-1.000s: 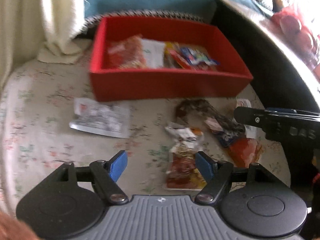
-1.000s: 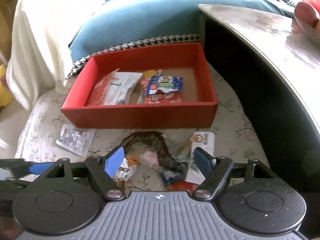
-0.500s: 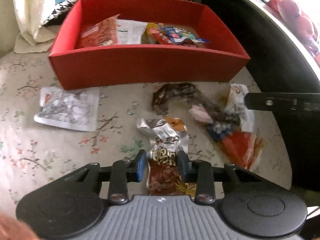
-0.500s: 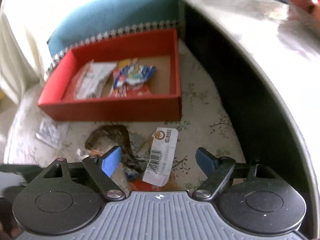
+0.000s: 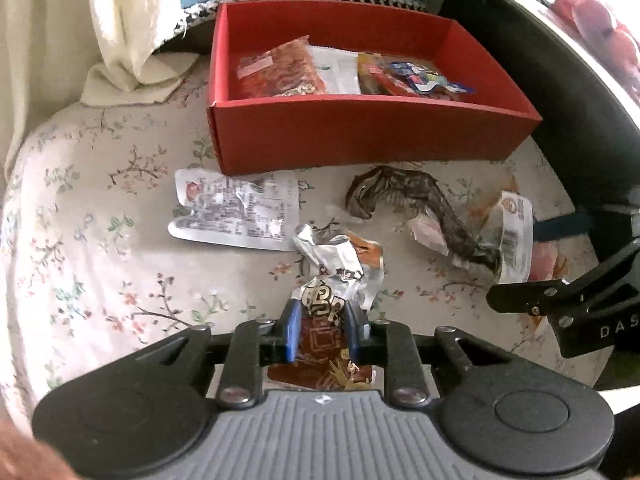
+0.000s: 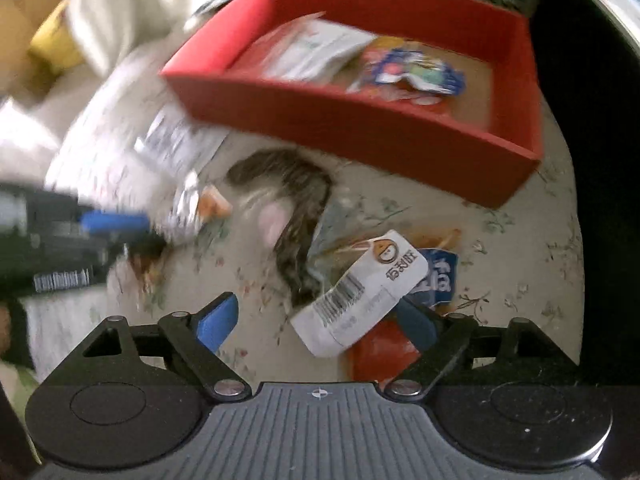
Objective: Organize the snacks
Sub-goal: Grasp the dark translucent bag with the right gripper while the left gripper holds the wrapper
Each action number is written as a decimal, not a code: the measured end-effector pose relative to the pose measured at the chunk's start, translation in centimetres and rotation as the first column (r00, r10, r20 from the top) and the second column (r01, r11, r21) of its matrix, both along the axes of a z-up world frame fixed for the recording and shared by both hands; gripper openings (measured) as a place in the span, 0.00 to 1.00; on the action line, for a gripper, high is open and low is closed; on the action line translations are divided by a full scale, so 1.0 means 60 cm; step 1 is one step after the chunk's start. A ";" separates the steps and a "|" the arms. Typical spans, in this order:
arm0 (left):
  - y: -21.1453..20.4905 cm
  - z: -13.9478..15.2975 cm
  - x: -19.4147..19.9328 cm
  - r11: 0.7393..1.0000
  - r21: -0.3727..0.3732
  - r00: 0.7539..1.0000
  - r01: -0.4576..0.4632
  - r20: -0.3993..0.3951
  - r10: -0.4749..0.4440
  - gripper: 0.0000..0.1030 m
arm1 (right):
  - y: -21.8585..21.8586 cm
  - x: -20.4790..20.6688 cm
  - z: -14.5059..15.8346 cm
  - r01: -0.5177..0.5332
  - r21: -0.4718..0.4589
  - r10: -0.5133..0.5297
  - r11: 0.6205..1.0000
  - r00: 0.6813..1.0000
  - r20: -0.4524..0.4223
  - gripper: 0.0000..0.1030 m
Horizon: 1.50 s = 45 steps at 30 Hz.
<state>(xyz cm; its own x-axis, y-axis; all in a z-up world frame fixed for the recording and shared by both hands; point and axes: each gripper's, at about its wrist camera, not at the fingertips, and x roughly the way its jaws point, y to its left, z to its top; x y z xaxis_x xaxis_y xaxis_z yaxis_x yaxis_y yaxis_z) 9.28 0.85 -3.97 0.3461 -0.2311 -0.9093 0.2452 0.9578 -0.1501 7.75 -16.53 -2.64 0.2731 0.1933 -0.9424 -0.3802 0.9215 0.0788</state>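
Looking along the left claw (image 5: pixel 322 330), its pads are clenched on the crumpled brown-and-silver snack packet (image 5: pixel 334 280), probably to carry it into the red box (image 5: pixel 360 136), which already holds several packets. From the right wrist, the right claw (image 6: pixel 316 322) is released and opening over the white barcoded packet (image 6: pixel 360 292) lying loose on the floral bedcover (image 6: pixel 512 248), apparently preparing to take it.

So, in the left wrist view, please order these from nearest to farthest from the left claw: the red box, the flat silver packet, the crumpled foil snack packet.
1. The crumpled foil snack packet: pinched in the left claw, bottom centre.
2. The flat silver packet: on the floral cloth, up and to the left.
3. The red box: farthest, at the top, already holding snacks.
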 end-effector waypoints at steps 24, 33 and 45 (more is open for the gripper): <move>-0.024 -0.027 0.026 0.996 -0.006 0.996 -0.085 -0.011 0.084 0.54 | 0.034 0.017 0.021 -0.079 -0.065 0.085 0.995 0.991 0.100 0.93; 0.015 -0.016 0.009 0.996 -0.027 0.996 -0.087 -0.021 0.086 0.35 | 0.067 0.063 -0.044 -0.134 -0.116 0.144 0.984 0.986 0.087 0.90; 0.045 -0.016 0.003 0.993 -0.039 0.992 -0.108 -0.070 0.105 0.44 | 0.080 0.066 -0.071 -0.062 -0.096 0.065 0.993 0.997 0.034 0.98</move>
<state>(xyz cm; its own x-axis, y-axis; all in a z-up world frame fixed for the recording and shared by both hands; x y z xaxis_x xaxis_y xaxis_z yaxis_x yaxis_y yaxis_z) 9.45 3.56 -4.96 0.3094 -0.2354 -0.9214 0.1298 0.9703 -0.2043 11.69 -11.72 -6.91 0.2978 0.1217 -0.9468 -0.4393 0.8980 -0.0227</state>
